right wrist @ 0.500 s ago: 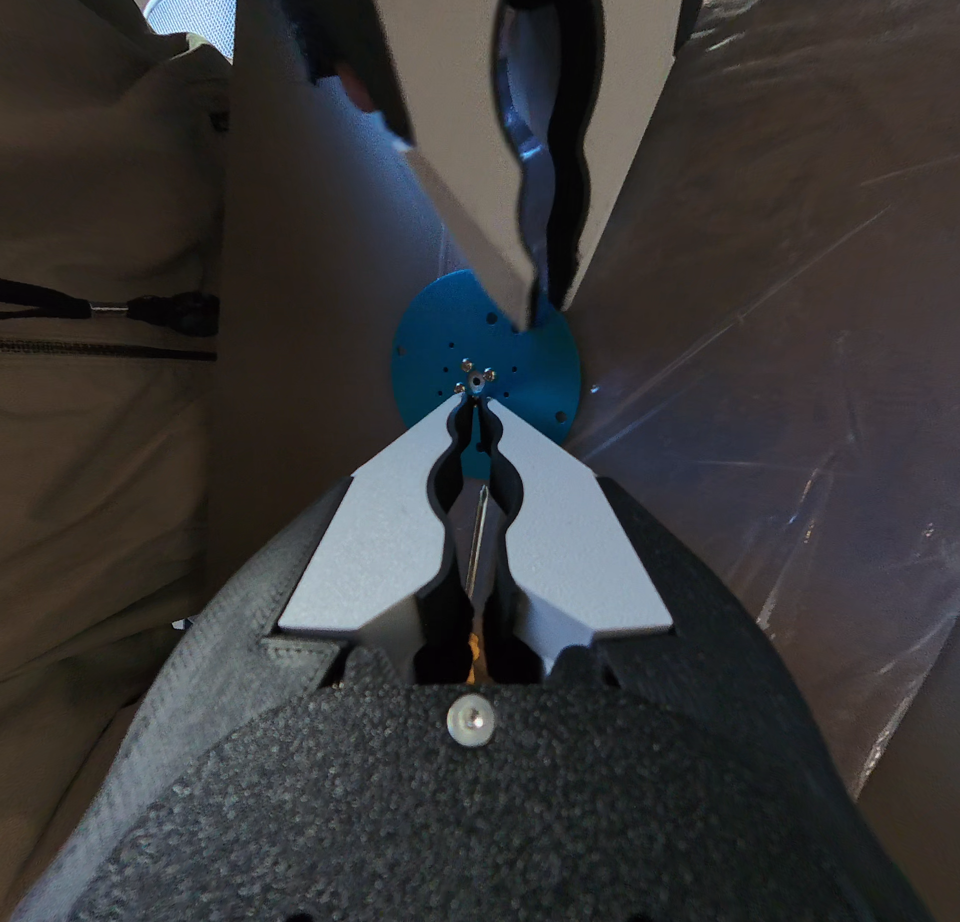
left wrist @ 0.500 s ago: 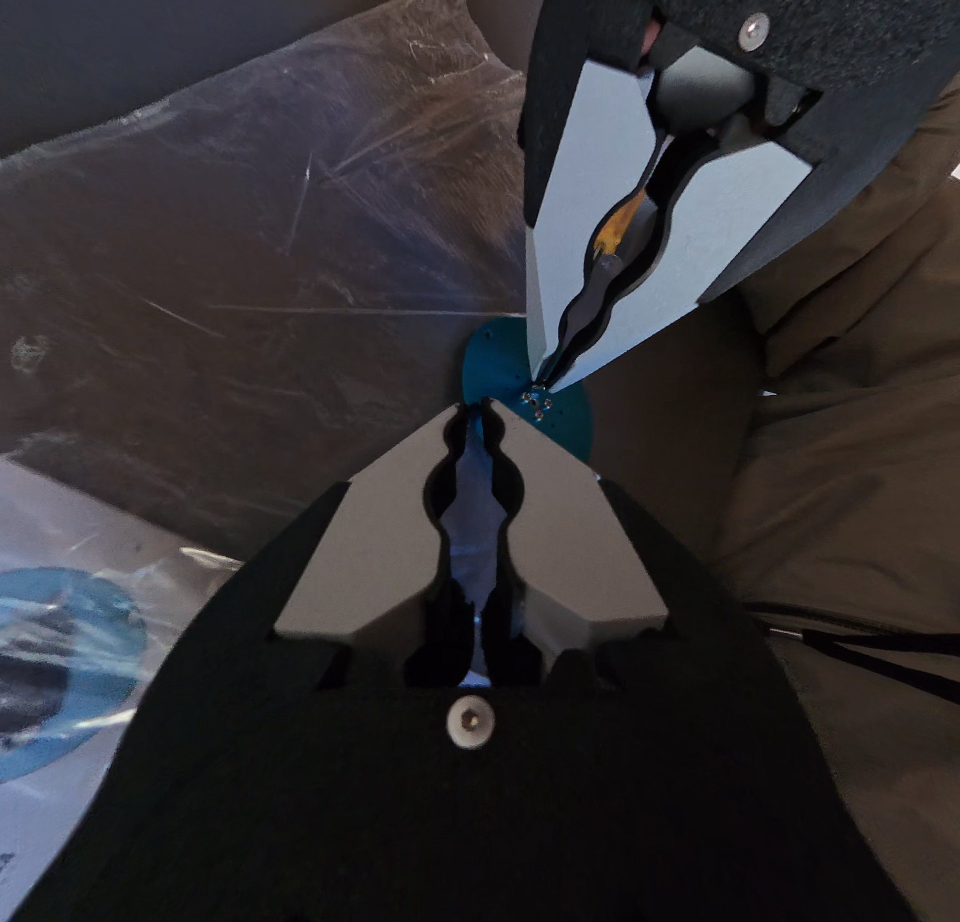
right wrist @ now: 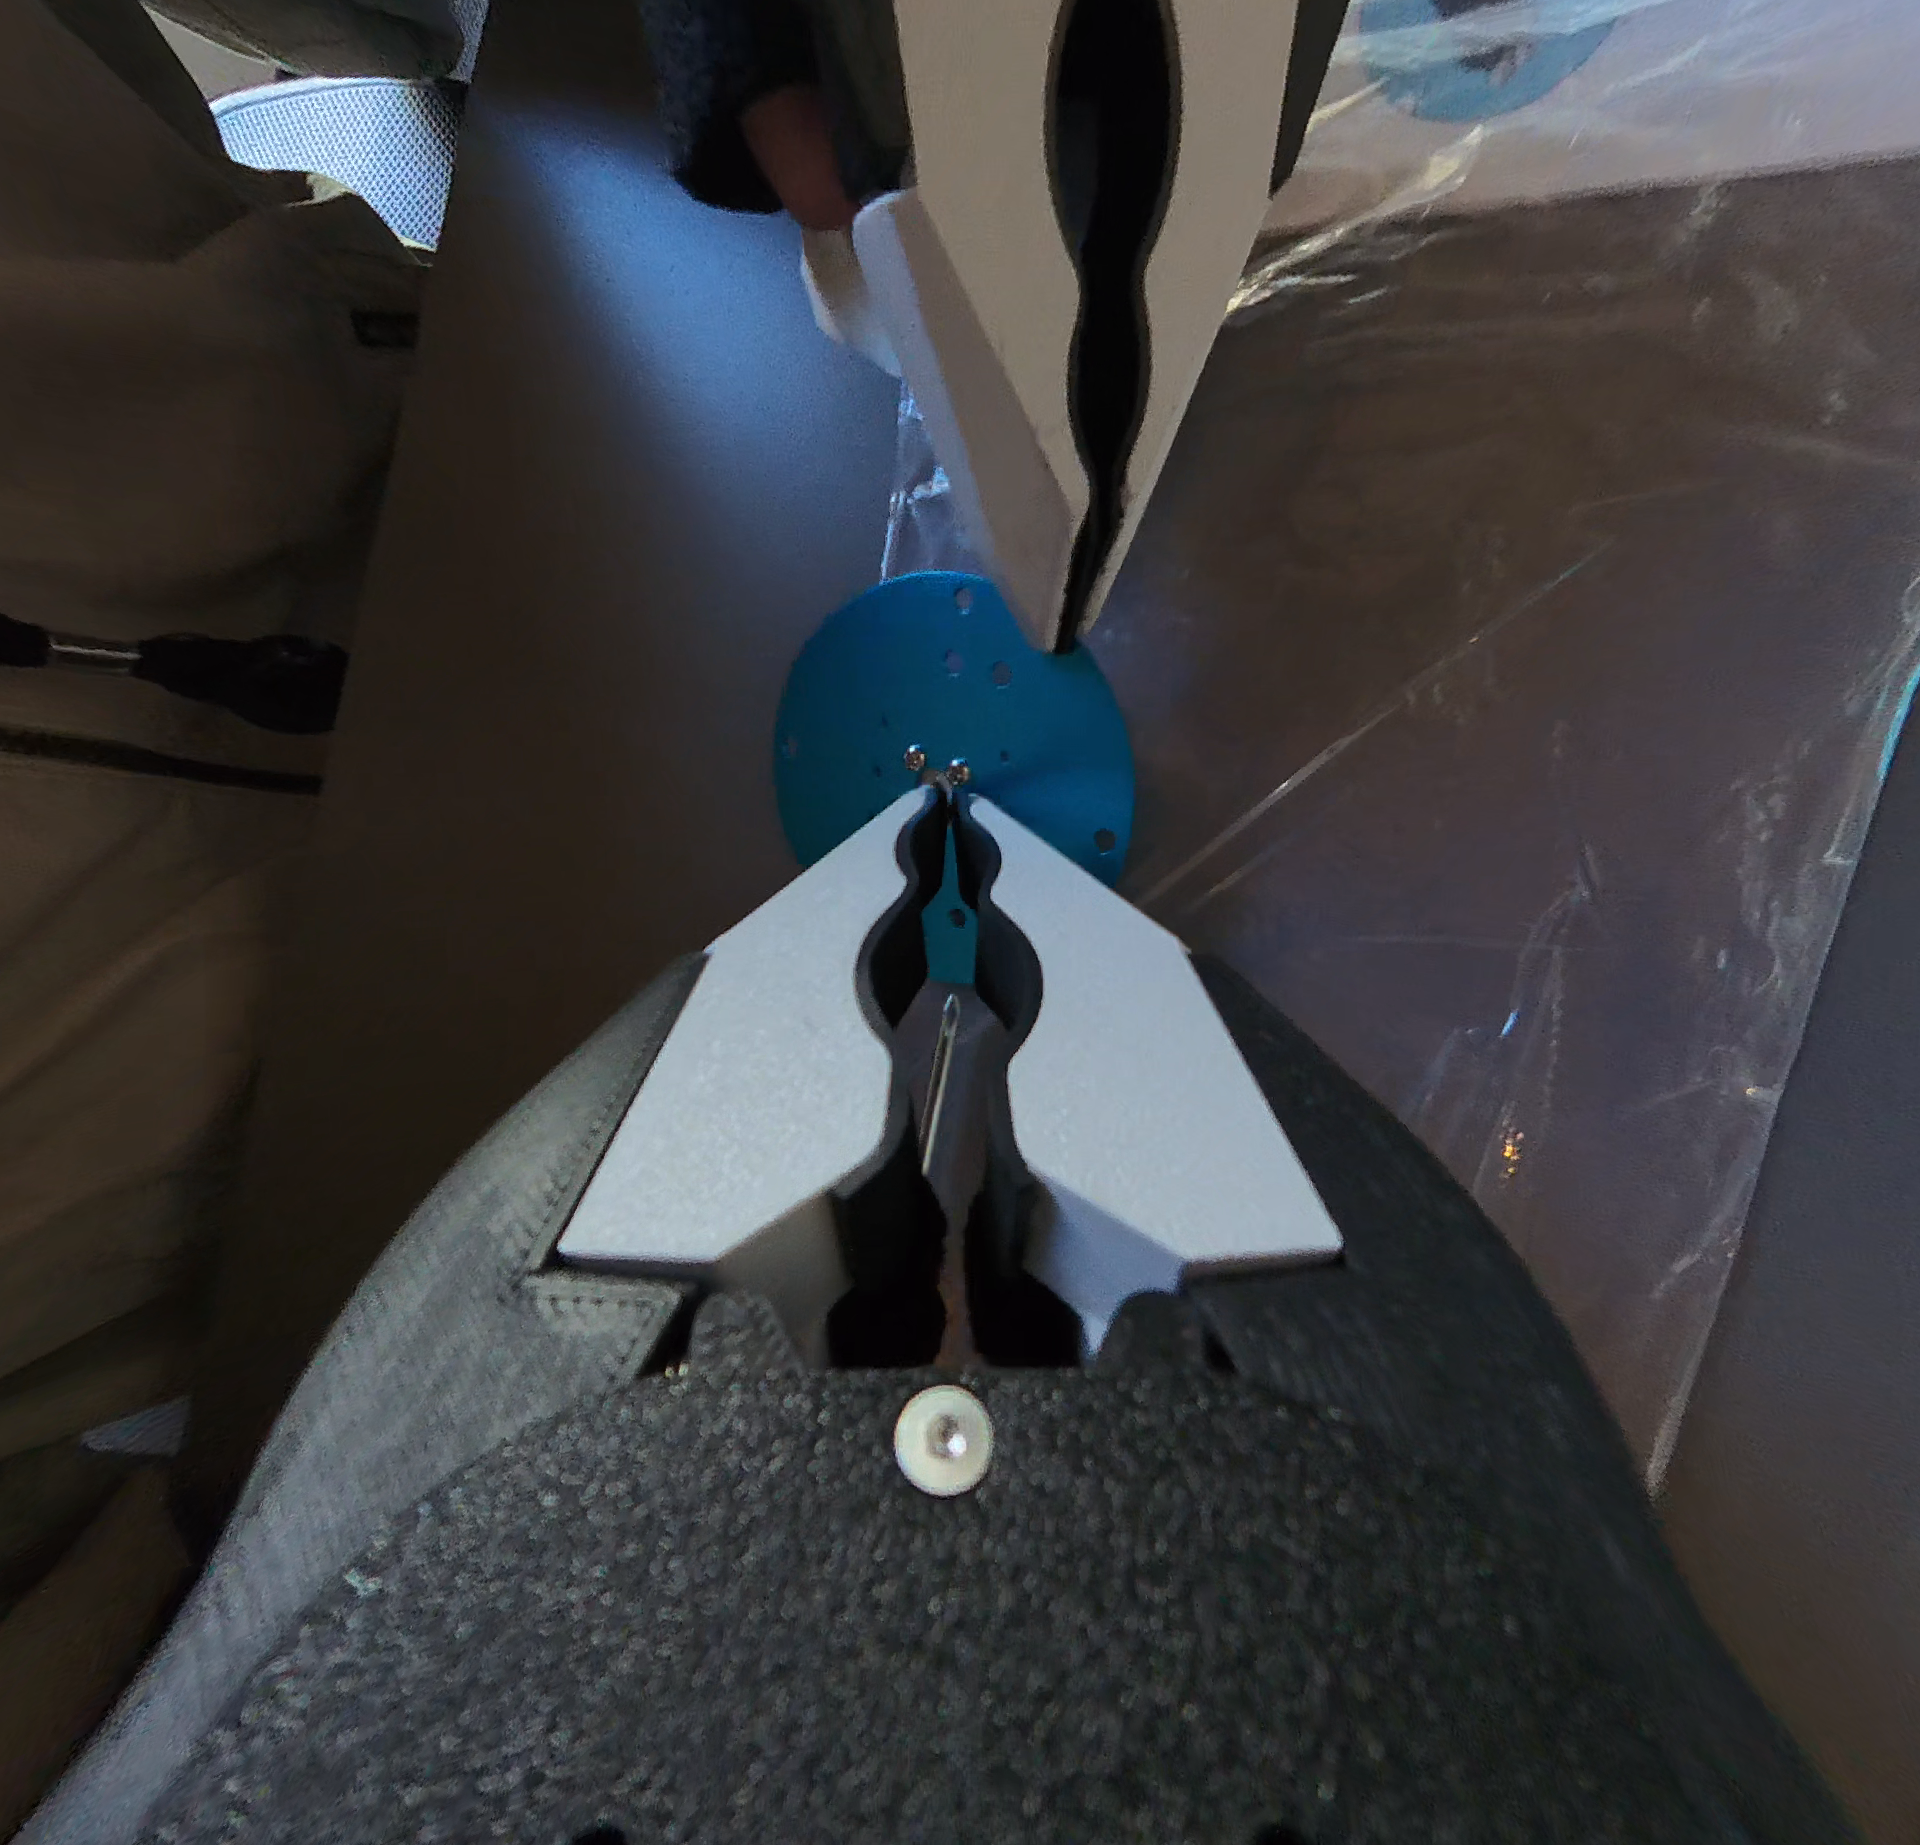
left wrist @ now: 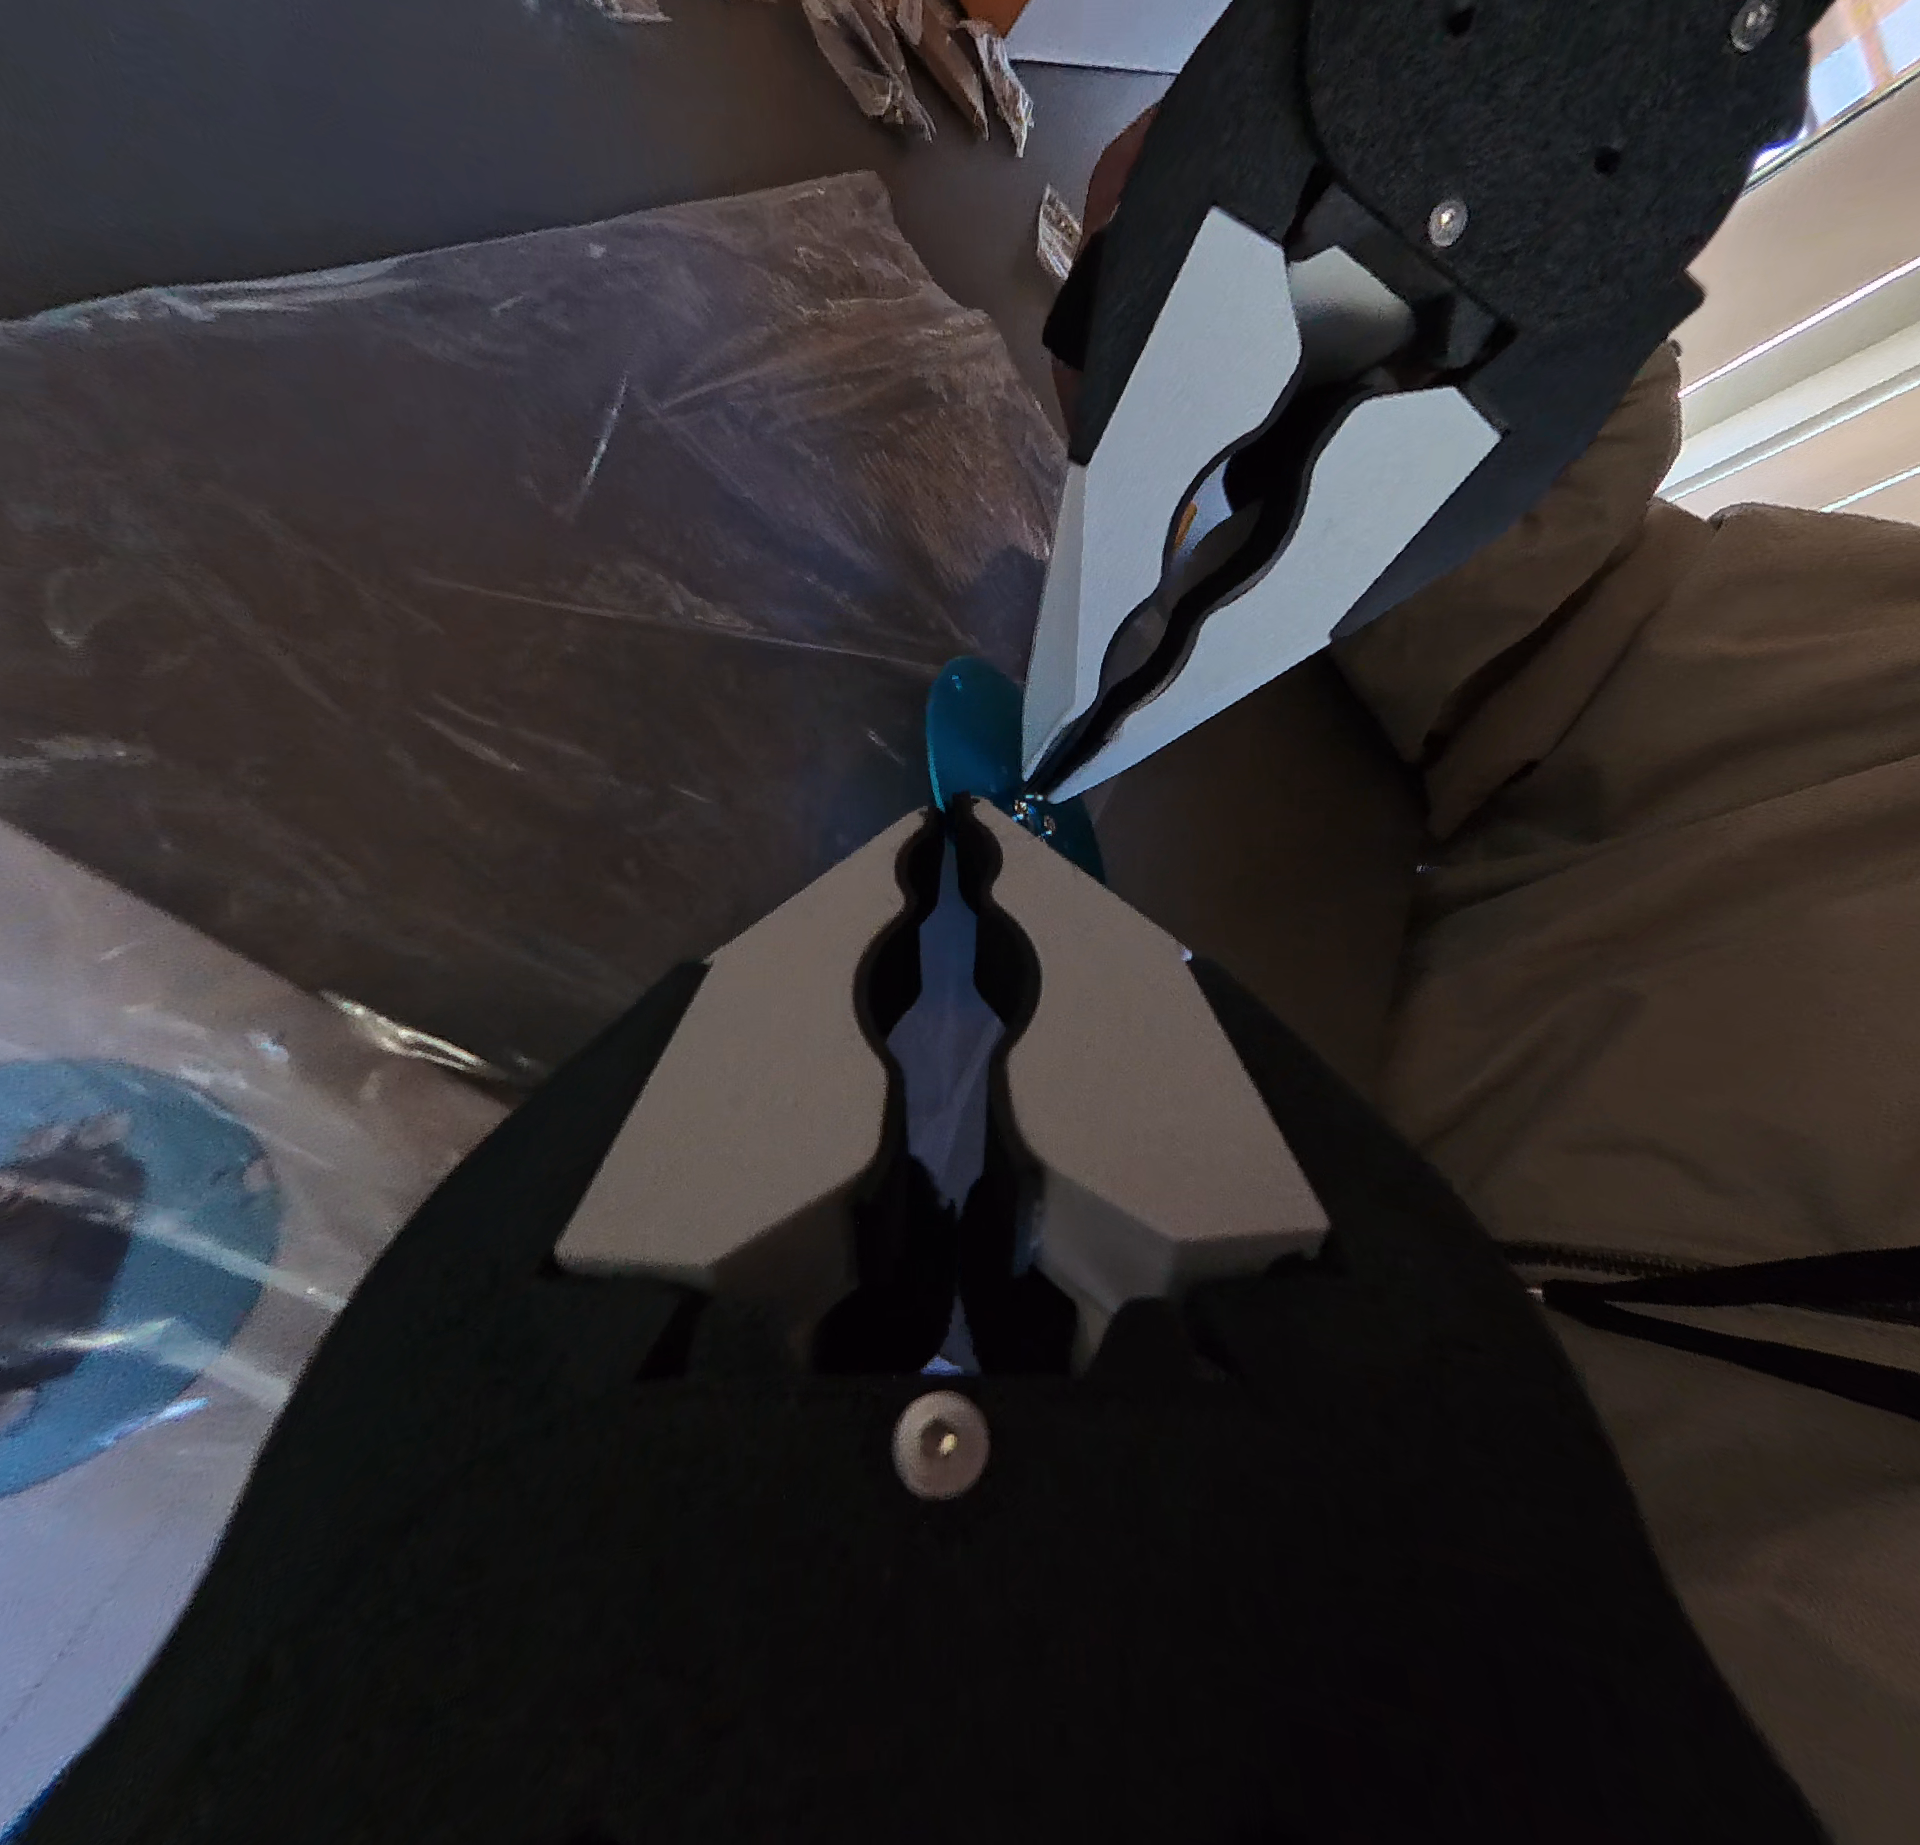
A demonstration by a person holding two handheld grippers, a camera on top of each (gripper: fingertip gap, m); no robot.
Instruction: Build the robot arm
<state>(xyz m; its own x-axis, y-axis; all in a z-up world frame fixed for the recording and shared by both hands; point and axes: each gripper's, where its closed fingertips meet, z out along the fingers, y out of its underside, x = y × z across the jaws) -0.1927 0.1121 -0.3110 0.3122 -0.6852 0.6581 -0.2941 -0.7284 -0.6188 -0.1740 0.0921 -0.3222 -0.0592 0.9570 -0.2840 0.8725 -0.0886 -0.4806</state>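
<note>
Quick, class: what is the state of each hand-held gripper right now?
Left hand-held gripper: shut on the blue disc's edge.
Right hand-held gripper: shut on a thin screwdriver, tip at the disc's screws.

My left gripper (left wrist: pixel 954 808) and right gripper (right wrist: pixel 943 793) meet tip to tip at a small disc (right wrist: pixel 894 694), left pinching its rim, right with a thin tool (right wrist: pixel 940 1089) between its fingers at the disc's middle screws (right wrist: pixel 935 761). Behind the disc lies a plastic sheet (left wrist: pixel 468 569); my jacket (left wrist: pixel 1662 912) is opposite.
</note>
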